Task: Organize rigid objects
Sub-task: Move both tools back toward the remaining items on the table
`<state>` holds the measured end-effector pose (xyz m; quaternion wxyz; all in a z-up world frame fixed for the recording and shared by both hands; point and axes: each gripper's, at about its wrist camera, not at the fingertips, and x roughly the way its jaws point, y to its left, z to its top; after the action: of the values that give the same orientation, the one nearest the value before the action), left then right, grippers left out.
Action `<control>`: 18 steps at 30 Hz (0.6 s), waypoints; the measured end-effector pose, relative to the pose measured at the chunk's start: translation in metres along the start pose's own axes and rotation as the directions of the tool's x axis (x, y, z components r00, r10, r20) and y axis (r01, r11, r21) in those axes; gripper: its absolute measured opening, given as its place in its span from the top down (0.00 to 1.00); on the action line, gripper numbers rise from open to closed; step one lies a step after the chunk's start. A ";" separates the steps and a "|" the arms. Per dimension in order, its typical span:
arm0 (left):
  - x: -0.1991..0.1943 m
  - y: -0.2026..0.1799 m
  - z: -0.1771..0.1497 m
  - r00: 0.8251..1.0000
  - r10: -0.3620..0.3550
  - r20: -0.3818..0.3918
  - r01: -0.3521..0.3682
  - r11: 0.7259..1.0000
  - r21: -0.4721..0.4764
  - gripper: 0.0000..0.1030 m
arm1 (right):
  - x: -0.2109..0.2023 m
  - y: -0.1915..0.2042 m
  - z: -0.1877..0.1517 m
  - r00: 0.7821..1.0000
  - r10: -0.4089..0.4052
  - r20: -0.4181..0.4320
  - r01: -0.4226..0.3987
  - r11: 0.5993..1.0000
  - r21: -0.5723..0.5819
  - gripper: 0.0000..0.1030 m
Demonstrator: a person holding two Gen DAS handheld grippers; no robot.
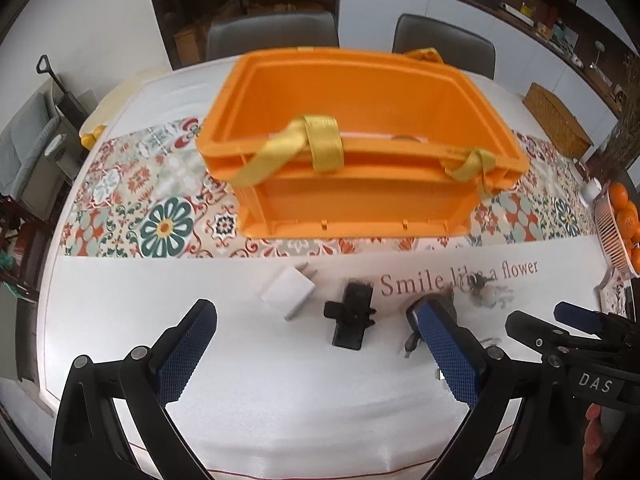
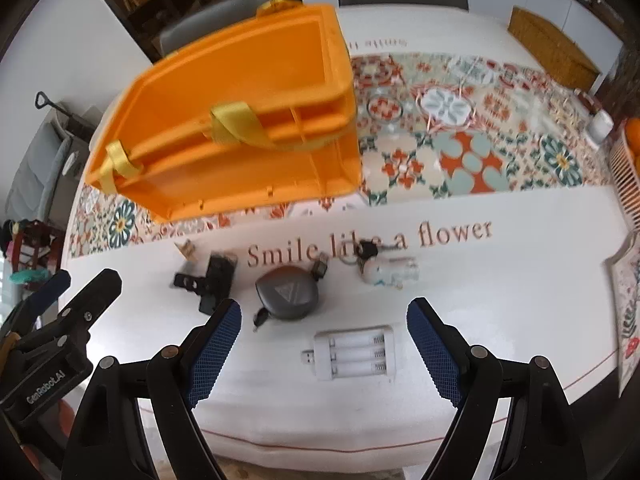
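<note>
I see both tools spread apart and holding nothing: my left tool [image 1: 312, 318] hovers over the black clip [image 1: 351, 315]; my right tool [image 2: 324, 316] over the white battery charger [image 2: 354, 352]; the orange crate [image 1: 352, 148] stands on the bench [image 1: 248, 400] beyond.

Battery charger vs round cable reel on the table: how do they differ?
The battery charger is white and rectangular; the cable reel is dark grey and rounded. The charger lies between the right gripper's open fingers; the reel lies farther out. Both rest flat on the white tablecloth.
</note>
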<state>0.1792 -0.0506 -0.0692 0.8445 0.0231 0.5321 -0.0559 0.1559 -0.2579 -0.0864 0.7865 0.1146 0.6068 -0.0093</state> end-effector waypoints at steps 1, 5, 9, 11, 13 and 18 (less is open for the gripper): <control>0.003 -0.001 -0.002 1.000 0.006 -0.009 -0.006 1.000 0.002 0.00 | 0.005 -0.002 0.000 1.000 0.002 -0.020 -0.002 1.000 0.005 0.17; 0.016 -0.003 -0.007 0.999 0.007 -0.048 -0.006 1.000 0.012 0.00 | 0.022 -0.008 -0.002 0.996 0.009 -0.088 -0.007 1.000 0.020 0.17; 0.033 -0.007 -0.016 0.995 0.006 -0.100 -0.003 1.000 0.028 0.00 | 0.043 -0.012 -0.005 0.986 0.016 -0.164 -0.011 0.999 0.030 0.17; 0.039 -0.008 -0.020 0.993 0.003 -0.120 0.000 1.000 0.027 0.00 | 0.051 -0.014 -0.007 0.982 0.015 -0.189 -0.010 1.000 0.027 0.17; 0.045 -0.010 -0.022 0.990 0.003 -0.141 0.001 1.000 0.026 0.00 | 0.058 -0.015 -0.009 0.978 0.006 -0.211 -0.002 1.000 0.022 0.17; 0.057 -0.012 -0.028 0.984 -0.002 -0.180 0.006 1.000 0.021 0.00 | 0.073 -0.017 -0.013 0.968 -0.007 -0.252 0.012 1.000 0.018 0.17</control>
<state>0.1771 -0.0640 -0.1325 0.7927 0.0360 0.6055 -0.0612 0.1603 -0.2626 -0.1623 0.7017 0.1197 0.7023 -0.0044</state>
